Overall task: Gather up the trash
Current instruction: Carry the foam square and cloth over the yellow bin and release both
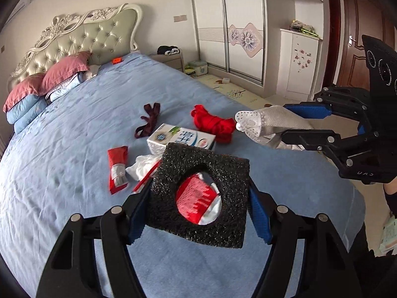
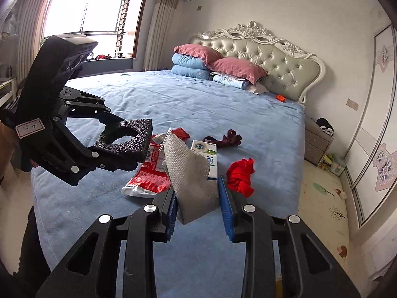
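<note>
Right up close, the left gripper (image 1: 198, 213) is clamped on a black foam square (image 1: 201, 196) with a round hole through its middle, one blue pad pressed to each side edge, the piece held clear above the bed (image 1: 62, 173). Through that hole a red-and-white wrapper (image 2: 146, 176) shows, lying flat on the blue sheet underneath. Over on the other side, the right gripper (image 2: 198, 203) has its jaws set narrow and pinched on a crumpled grey-white dotted wrapper (image 2: 191, 173), which sticks up and forward from between the blue pads, also lifted off the covers.

Just beyond the two tools sits the remaining clutter on the bed: a small red packet with a silver end (image 1: 117, 166) to the left, a bit of crumpled white paper (image 1: 144, 165) beside it, and a white milk carton (image 1: 181, 139) lying on its side right behind the foam. Near the carton there is a bundle of red cloth (image 1: 214, 123) and, a little apart, a dark maroon strip of fabric (image 1: 148, 121).

Farther back, pink pillows (image 1: 64, 70) are stacked on folded blue quilts against the tufted headboard (image 1: 99, 34), with a small orange object (image 1: 117, 60) lying near them. A wardrobe with sliding doors (image 1: 230, 24) stands beyond the bed.
</note>
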A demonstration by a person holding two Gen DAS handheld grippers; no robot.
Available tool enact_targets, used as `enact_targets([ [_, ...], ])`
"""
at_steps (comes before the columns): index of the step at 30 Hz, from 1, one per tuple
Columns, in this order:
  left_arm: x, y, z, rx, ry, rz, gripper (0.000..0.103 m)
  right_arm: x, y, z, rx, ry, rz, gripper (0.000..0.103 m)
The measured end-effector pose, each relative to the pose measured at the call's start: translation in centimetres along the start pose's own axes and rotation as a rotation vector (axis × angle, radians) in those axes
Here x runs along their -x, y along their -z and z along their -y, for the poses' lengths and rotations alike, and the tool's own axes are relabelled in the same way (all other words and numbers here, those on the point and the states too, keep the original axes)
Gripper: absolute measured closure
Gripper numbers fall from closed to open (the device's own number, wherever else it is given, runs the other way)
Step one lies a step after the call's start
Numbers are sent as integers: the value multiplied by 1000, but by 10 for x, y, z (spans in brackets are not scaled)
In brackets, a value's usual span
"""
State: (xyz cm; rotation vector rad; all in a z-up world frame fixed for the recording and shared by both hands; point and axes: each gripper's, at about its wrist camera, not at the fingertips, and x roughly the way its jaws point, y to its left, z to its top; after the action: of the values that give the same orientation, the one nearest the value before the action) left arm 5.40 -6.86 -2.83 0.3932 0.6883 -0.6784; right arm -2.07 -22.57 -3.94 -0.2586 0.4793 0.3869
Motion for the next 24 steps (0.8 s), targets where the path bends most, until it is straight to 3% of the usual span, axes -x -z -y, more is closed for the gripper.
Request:
enact_targets([
  [9, -42, -45, 89, -109, 96, -2, 33, 60, 53, 72, -122, 148, -13, 72],
  [18, -114, -72, 194, -234, 212, -86, 33, 107, 129, 138, -267, 291, -86, 72],
  [24, -159, -84, 255, -263, 323, -152, 33, 127, 186, 178, -376, 387, -171, 72],
])
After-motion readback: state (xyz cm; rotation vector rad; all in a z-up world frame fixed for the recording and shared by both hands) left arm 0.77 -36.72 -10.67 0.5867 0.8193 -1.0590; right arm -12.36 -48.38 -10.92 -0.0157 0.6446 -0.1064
